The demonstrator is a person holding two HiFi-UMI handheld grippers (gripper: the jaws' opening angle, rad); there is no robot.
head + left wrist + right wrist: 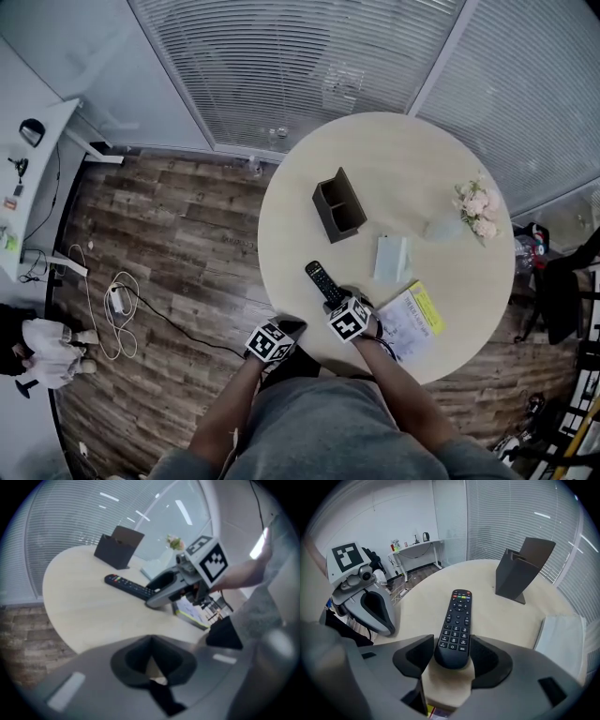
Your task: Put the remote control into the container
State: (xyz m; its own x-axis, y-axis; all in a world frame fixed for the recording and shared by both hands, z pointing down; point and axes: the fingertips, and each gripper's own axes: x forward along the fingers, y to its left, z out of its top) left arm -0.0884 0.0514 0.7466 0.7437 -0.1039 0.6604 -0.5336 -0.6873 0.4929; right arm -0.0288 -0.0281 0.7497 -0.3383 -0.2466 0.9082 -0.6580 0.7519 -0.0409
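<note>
The container (338, 204) stands on the round table (394, 150), left of its centre, and the remote control (324, 282) lies in front of it, nearer the person and well apart from it. The remote control's near end sits between the spread jaws of the right gripper (452, 657), and the left gripper (151, 663) is to the left at the table's near edge. Right of the remote control lies a flat packet (391, 258), a booklet (419, 319) lies nearer the edge beside the right gripper, and a bunch of flowers (476, 208) is at the table's far right.
</note>
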